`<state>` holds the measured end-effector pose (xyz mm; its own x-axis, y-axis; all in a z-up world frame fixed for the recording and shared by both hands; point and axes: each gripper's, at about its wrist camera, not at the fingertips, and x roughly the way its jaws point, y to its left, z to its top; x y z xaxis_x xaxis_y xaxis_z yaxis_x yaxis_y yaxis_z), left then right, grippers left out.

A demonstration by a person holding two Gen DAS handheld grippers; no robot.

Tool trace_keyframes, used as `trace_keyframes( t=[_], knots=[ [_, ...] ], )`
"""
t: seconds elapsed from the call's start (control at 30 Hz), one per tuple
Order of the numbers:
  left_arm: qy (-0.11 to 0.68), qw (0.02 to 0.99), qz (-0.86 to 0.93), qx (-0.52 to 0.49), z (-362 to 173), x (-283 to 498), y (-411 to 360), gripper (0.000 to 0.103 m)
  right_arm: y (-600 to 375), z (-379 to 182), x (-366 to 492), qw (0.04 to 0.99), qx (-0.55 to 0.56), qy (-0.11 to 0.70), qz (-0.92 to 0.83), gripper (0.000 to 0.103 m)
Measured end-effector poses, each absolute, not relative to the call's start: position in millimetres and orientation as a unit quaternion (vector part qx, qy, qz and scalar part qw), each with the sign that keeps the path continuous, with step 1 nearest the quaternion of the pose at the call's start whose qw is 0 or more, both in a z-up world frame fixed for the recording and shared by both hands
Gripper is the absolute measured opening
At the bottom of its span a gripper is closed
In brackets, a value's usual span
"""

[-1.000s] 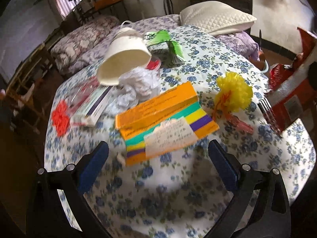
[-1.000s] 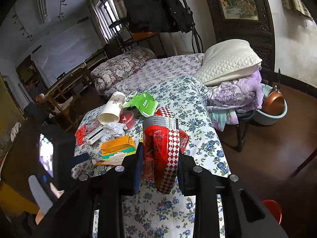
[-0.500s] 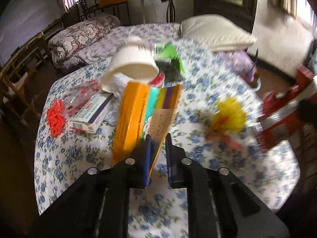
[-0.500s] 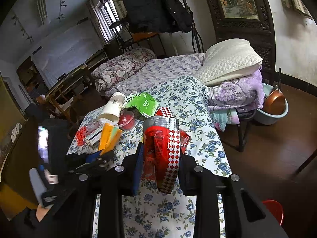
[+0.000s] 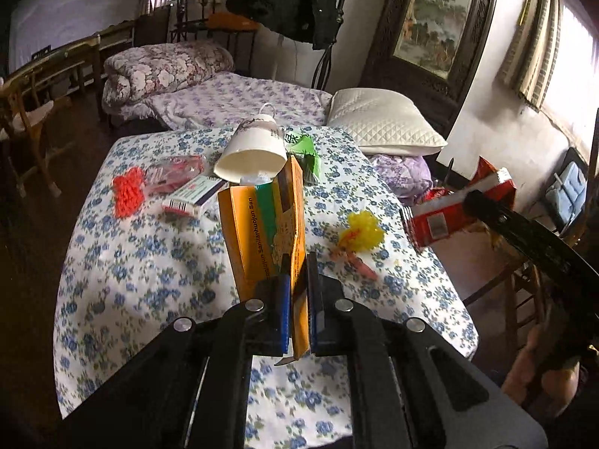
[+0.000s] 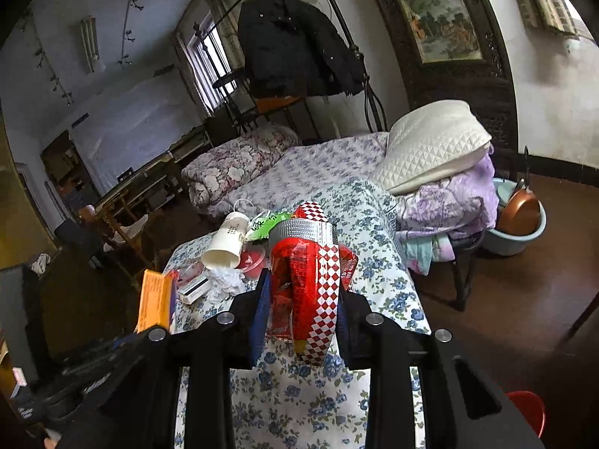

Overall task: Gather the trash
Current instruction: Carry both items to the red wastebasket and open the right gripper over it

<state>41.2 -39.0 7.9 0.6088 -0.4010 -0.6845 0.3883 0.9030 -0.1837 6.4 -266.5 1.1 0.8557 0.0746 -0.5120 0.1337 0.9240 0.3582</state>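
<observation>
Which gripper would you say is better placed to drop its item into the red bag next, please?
The left. The left gripper is shut on the flattened orange box, lifted clear of the table. The right gripper is busy gripping the red bag itself.

Flattened orange carton (image 5: 262, 232) with green and purple bands: held upright, lower edge pinched, clear of the floral worktop (image 5: 149, 262). Red snack bag (image 6: 303, 284) with checkered stripe: upright, squeezed at both sides. Lying at the carton's 12 o'clock: tipped white paper cup (image 5: 254, 149); at 3 o'clock: yellow pompom (image 5: 361, 230).
</observation>
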Motion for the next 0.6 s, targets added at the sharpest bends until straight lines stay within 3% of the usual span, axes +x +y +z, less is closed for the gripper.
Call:
trace_keyframes(
  t=[0.37, 0.6],
  knots=[
    [0.382, 0.891, -0.244, -0.018, 23.9, 11.7, -48.9, 0.008, -254.5, 13.0, -1.8, 0.946, 0.176, 0.273, -0.022, 0.031],
    [0.371, 0.875, -0.31, 0.01, 52.0, -24.4, -110.0, 0.008, -312.0, 33.6, -48.7, 0.94, 0.189, 0.281, -0.055, 0.031]
  ],
)
